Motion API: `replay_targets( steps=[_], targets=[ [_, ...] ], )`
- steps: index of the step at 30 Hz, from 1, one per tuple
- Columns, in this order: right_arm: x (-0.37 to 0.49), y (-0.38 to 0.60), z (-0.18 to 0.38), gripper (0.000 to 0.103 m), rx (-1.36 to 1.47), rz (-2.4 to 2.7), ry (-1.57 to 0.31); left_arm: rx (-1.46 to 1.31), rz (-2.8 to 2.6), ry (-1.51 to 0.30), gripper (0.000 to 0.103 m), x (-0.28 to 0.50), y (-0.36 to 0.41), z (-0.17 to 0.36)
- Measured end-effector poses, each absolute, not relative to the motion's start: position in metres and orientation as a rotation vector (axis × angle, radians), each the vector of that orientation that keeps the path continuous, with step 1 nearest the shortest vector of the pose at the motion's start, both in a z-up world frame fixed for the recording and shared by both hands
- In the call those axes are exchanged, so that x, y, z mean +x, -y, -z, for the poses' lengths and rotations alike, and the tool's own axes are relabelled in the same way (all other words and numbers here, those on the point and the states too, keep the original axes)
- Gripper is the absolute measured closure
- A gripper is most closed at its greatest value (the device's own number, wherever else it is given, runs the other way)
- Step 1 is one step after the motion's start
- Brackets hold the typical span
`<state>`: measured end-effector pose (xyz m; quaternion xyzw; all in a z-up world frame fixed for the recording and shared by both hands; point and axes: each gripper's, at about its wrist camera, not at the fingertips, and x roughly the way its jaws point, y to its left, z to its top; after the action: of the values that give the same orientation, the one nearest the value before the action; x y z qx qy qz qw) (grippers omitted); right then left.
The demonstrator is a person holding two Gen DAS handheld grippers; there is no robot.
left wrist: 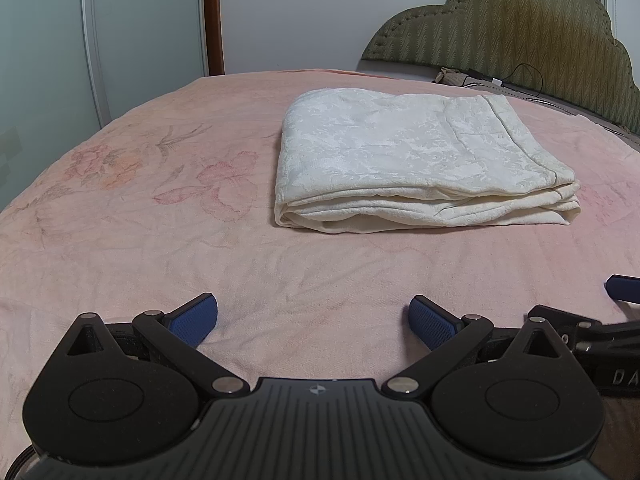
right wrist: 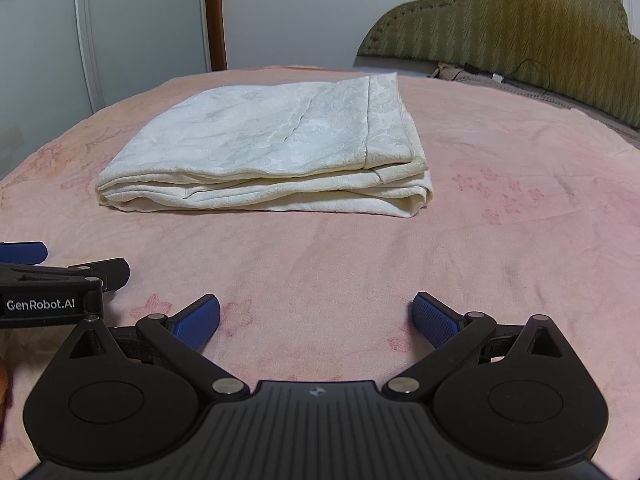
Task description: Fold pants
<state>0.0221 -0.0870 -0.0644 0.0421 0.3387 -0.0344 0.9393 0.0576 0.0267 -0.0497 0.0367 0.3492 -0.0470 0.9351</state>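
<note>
At the far left of both views stands a pale wardrobe door with a flower sticker near its top, and beside it a brown wooden door frame against a white wall. Below them spreads the pink bedsheet, printed with faded flowers and lightly creased.

The left gripper hovers low over the near part of the sheet, its blue-padded fingers spread wide with nothing between them. Its black body also shows at the left edge of the right wrist view, carrying white lettering.

Ahead of both grippers, near the middle of the bed, lie the pants, a cream-white patterned garment already folded into a thick flat rectangle of several layers. The stacked folded edges face the cameras, and a seamed band runs along the right side. The bundle rests on the sheet, well apart from either gripper.

The right gripper hangs just beside the left one, equally low, its jaws likewise wide apart and empty, blue pads facing inward.

To the far right rises an olive-green quilted headboard with a scalloped top, a dark cable trailing at its base.
</note>
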Motion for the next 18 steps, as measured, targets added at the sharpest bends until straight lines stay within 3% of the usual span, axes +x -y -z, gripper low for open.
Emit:
replay_targets(
  steps=[14,18],
  targets=[
    [0.029,0.133,0.050,0.000,0.515,0.079,-0.729,0.080,0.091,-0.715,0.000,0.057,-0.027,0.050],
    [0.027,0.135,0.053,0.000,0.520,0.062,-0.703,0.080,0.091,-0.715,0.000,0.057,-0.027,0.050]
  ],
)
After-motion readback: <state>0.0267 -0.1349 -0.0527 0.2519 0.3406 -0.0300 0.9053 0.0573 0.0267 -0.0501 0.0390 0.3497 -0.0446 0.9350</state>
